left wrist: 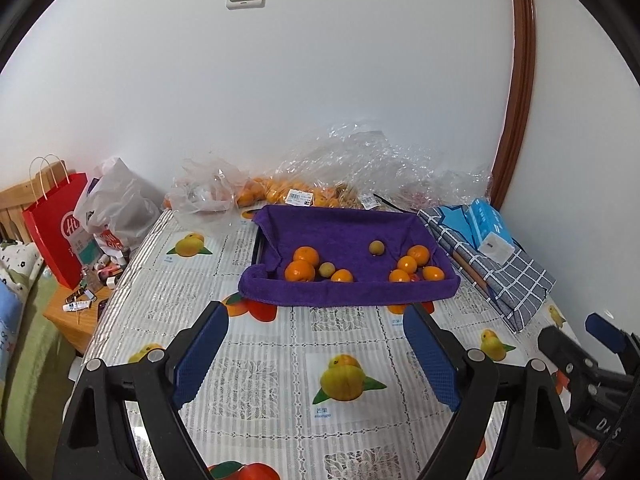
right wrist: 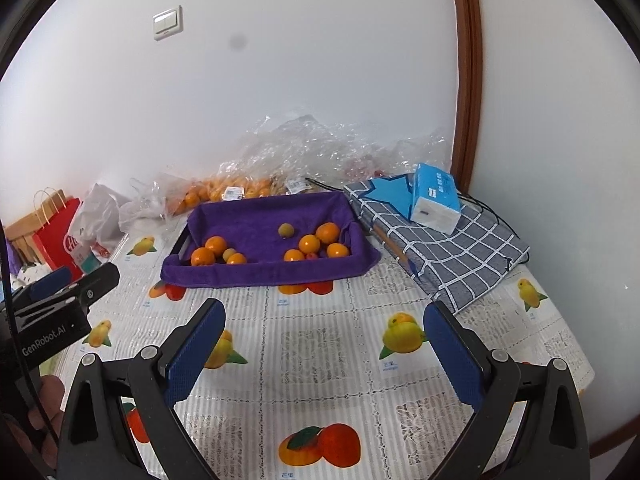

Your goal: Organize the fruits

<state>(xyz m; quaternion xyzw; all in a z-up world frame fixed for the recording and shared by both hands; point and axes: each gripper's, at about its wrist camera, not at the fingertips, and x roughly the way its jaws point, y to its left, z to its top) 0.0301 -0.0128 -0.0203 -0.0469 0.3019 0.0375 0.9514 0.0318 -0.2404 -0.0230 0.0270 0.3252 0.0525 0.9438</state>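
You had both tongs, left (left wrist: 316, 354) and right (right wrist: 324, 356), gaping, empty, short of the tray (left wrist: 348, 298). Oranges (left wrist: 300, 271) looked round, firm, rolly: pinch across the middle.

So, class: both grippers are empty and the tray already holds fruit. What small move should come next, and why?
Probably reach the left gripper forward toward the bag of oranges behind the purple-lined tray. Both it and the right gripper are open and empty over the table, and that bag still holds unsorted fruit.
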